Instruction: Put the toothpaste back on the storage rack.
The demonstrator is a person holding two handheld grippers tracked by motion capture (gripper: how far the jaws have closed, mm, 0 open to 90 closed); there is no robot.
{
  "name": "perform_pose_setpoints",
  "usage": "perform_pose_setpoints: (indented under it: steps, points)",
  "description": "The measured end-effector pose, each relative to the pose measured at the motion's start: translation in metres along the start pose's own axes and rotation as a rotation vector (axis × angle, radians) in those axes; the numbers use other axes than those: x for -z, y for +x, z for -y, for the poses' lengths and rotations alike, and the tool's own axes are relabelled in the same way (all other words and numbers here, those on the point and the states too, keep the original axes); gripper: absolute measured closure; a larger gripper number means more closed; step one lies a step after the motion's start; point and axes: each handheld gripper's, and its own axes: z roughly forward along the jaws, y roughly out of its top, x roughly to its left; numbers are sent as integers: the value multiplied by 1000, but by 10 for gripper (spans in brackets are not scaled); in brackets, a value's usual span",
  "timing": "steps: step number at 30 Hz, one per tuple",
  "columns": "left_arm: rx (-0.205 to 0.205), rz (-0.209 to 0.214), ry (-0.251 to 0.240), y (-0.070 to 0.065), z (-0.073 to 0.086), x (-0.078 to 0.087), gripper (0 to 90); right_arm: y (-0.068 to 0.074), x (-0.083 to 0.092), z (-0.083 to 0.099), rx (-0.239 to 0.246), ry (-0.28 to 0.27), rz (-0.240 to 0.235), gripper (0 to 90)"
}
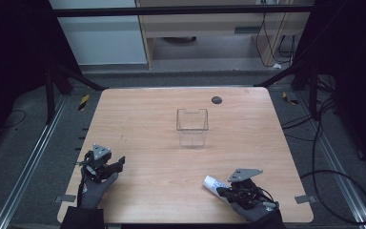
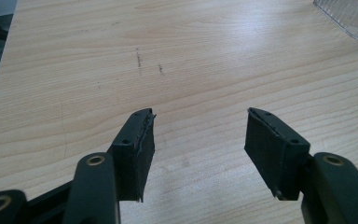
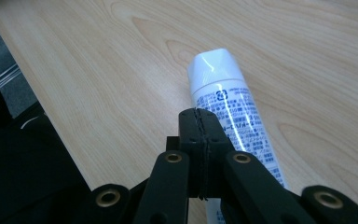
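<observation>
While tube [image 3: 228, 116] lies flat on tabletop [image 1: 162, 143] near front right edge, we hover right claw [image 3: 199, 114] over it, pads pressed together, nothing gripped. Left claw [image 2: 198, 140] wide open, empty. Bin [image 1: 192, 126] empty; pickup and drop-in remain, we judge.

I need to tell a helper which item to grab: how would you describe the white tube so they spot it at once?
On the wooden table, look to the near right corner, by the right gripper. The white tube lies flat there, under the shut jaws. Unlike the clear plastic container standing mid-table, it is opaque white with small printed text.
</observation>
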Motion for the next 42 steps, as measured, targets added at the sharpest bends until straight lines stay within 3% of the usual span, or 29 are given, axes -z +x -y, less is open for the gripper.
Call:
perform_pose_setpoints:
  steps: [13, 18, 33, 42]
  points:
    - [-4, -2, 1, 0, 0, 0, 407, 3, -3, 9, 7, 62, -11, 900]
    - [-3, -1, 2, 1, 0, 0, 405, 0, -5, 12, 5, 97, 13, 900]
    - [-5, -3, 2, 0, 0, 0, 403, -5, -3, 14, 19, 134, 25, 900]
    - [-5, -2, 3, 0, 0, -1, 402, -16, 4, 17, -49, 138, 87, 900]
